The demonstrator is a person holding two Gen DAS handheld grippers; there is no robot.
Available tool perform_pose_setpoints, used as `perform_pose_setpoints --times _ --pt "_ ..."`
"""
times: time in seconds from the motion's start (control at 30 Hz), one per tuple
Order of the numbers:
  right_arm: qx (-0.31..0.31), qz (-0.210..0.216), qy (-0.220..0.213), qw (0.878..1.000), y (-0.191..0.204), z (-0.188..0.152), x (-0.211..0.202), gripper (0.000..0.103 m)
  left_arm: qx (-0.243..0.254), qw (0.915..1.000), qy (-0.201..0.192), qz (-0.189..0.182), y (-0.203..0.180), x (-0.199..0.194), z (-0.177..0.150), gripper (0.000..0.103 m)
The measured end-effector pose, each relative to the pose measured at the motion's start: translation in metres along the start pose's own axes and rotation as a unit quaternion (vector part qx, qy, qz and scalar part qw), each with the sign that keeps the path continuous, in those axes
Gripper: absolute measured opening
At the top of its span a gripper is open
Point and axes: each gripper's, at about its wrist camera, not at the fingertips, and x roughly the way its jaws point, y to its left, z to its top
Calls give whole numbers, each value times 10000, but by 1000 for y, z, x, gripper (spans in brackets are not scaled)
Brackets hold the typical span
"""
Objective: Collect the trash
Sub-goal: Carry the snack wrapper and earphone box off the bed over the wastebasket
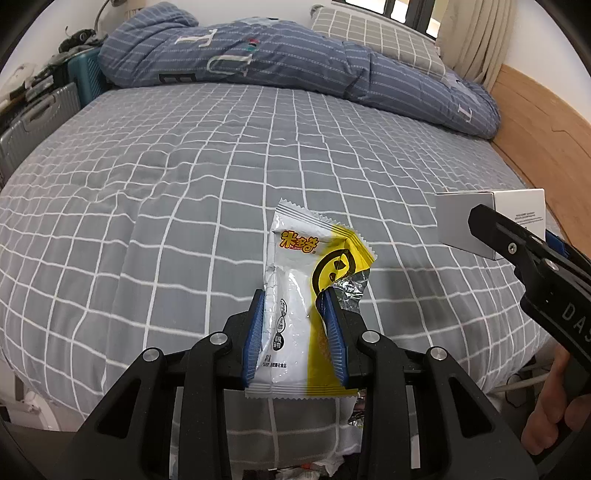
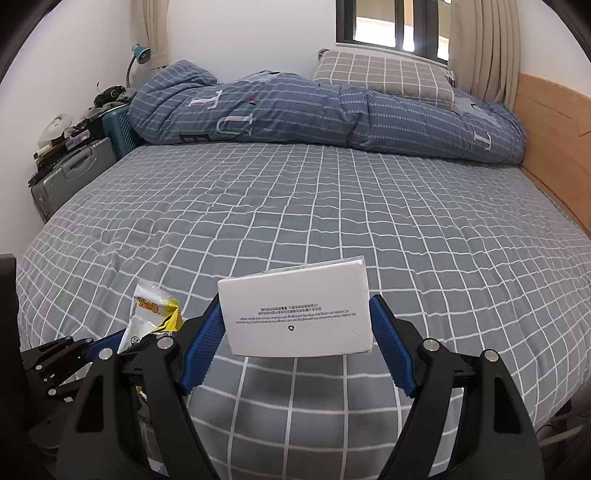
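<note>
Meanwhile, left gripper [image 1: 293, 295] is pinching a snack wrapper [image 1: 314, 273]; right gripper [image 2: 295, 306], wide, is clamping a white box [image 2: 297, 314] whose contents are hidden.

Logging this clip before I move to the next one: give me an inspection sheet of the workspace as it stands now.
Surface: bed with a grey checked sheet, bare in the middle.
Job's things: snack wrapper, white and yellow, torn open at one side; white box with small print.
Clutter: folded blue quilt and checked pillow at the far side of the bed.
Grippers: left gripper shut on the snack wrapper; right gripper shut on the white box, both lifted off the sheet.
Cables: white cable past the bed's near edge.
Surroundings: suitcases with oddments on top, desk lamp, window, curtains, wooden headboard.
</note>
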Motion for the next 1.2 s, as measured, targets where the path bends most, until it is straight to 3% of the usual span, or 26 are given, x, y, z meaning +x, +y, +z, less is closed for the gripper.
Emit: perform_pose_setpoints --times 1.2 --pt "90 156 439 9989 -5 -96 -68 74 136 9996 222 -120 -21 -43 -79 31"
